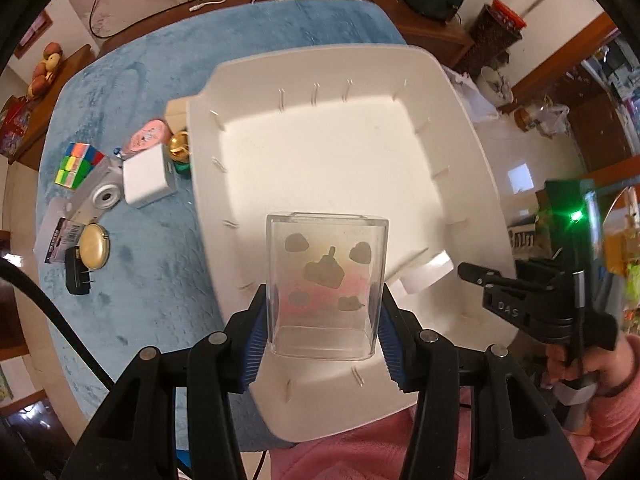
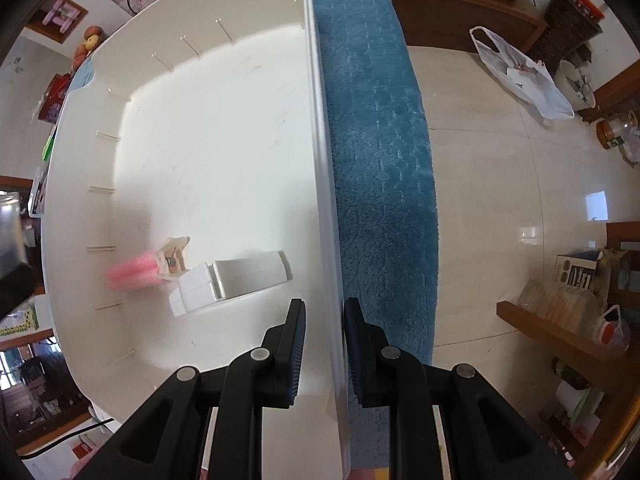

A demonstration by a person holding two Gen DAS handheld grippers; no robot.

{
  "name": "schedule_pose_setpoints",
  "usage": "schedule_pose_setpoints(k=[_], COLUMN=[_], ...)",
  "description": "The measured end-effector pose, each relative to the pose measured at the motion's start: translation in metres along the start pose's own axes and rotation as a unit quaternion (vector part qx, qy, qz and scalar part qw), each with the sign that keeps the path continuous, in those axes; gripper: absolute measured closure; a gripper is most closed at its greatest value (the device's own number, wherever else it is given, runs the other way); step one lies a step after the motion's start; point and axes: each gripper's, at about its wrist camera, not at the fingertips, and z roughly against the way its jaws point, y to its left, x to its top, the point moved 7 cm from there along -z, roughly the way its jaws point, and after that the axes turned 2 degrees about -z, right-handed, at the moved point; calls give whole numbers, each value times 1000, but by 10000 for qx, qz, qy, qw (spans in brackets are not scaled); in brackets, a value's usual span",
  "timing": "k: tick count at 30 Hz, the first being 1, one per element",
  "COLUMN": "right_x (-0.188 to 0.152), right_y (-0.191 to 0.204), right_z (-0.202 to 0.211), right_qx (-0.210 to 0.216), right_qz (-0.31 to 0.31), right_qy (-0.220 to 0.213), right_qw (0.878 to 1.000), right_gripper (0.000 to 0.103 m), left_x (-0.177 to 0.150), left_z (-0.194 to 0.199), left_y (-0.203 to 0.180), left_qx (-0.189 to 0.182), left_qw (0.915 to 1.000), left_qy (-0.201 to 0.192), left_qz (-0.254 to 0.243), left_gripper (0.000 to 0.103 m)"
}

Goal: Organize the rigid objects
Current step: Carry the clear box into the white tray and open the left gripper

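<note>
Blue-padded left gripper, pointing straight down, clamps a clear box above the white bin, over its near end; lower it level and let go only once seated, clear of the pink clip; right gripper, also vertical, pinches the bin's right wall, steadying it.

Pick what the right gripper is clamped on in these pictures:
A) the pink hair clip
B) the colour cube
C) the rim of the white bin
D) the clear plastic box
C: the right gripper has one finger inside and one outside the wall of the white bin, pinching its rim, while the clear plastic box sits between the left gripper's fingers.
</note>
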Motion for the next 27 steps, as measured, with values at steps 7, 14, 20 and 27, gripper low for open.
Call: schedule_pose_setpoints(k=[7,14,20,27], right_x=[1,2,0,-2], right_y=[-1,-3,-4,-3], right_z=[-3,-4,-6,-4], right_qx=[4,-46,-126,-309], right_qz=[8,-42,-152,-364], right_qy=[78,102,118,54], right_qw=[10000,9999,9997,9988], right_gripper=[82,82,82,82], left_x=[-12,-20,-18,-12], left_z=[-23,-21,-2,21], left_y=[-11,-10,1,47], left_qx=[-143,-293,-334,-163], left_qw=[9996,9993,9994,9990], left_qy=[227,250,-62,-276], left_qz=[3,-10,-41,323], left_gripper=[49,38,27,27])
